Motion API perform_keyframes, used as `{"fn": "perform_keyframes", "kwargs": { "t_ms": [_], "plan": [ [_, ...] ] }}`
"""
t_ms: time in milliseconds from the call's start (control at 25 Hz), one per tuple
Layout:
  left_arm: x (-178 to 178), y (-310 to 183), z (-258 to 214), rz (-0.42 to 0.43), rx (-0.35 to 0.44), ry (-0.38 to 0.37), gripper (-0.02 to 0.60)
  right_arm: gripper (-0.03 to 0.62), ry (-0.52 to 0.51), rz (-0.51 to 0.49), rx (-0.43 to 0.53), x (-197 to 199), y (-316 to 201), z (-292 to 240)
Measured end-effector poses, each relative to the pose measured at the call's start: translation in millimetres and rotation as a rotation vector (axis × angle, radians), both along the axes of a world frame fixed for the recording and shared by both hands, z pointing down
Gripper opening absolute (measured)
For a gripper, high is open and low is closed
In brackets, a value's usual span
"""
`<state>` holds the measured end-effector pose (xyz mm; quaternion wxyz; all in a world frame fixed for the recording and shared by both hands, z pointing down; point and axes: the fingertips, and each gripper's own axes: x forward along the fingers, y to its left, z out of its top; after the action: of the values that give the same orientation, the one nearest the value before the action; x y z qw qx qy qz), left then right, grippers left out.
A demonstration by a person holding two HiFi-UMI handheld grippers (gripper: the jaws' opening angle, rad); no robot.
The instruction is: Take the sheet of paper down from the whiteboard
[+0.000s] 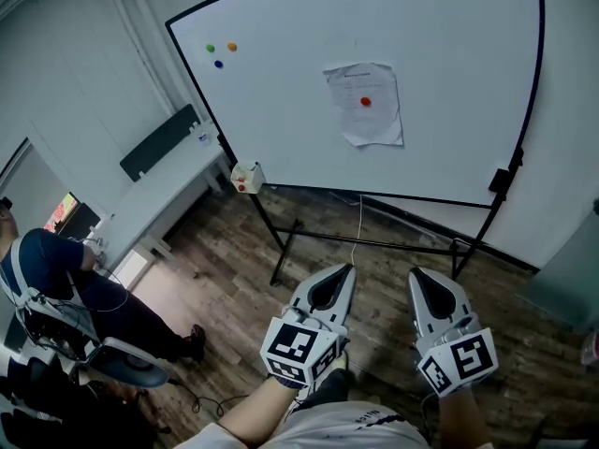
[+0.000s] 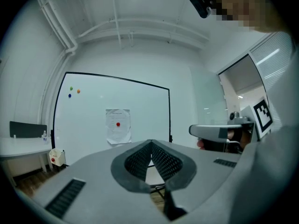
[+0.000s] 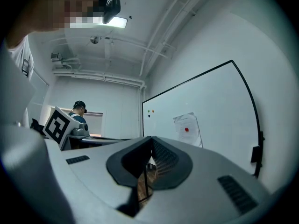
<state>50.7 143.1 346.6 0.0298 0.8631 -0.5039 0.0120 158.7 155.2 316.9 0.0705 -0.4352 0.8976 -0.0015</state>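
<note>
The left gripper (image 1: 341, 269) and right gripper (image 1: 418, 275) are hovering clenched and empty, well short of the whiteboard (image 1: 281, 129), where the paper (image 1: 372, 124) is hanging under its magnet (image 1: 365, 101), removal not yet begun.

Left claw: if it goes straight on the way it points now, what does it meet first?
Probably the bare whiteboard, low down and just right of the sheet of paper. The left claw is shut, and nothing shows in the air between; depth is hard to judge.

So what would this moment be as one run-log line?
paper: on whiteboard, pinned by red magnet, not yet touched | left gripper: shut, empty | right gripper: shut, empty
</note>
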Motion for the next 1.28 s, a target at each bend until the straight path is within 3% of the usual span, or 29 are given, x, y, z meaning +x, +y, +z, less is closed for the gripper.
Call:
{"fn": "perform_keyframes", "kwargs": {
  "t_ms": [400,800,1040,1280],
  "plan": [
    [-35,-111,-8,0.065,0.036,0.030,0.014,0.014,0.035,0.067,0.003,-43,-107,-4],
    [-69,-224,-4,0.171,0.023,0.061,0.014,0.014,0.075,0.182,-0.017,-83,-219,-2],
    [-77,-274,2,0.172,0.018,0.071,0.014,0.014,0.112,0.209,-0.001,-96,-273,-2],
    [-90,-336,7,0.108,0.020,0.058,0.014,0.014,0.137,0.194,0.035,-104,-340,3]
  ]
}}
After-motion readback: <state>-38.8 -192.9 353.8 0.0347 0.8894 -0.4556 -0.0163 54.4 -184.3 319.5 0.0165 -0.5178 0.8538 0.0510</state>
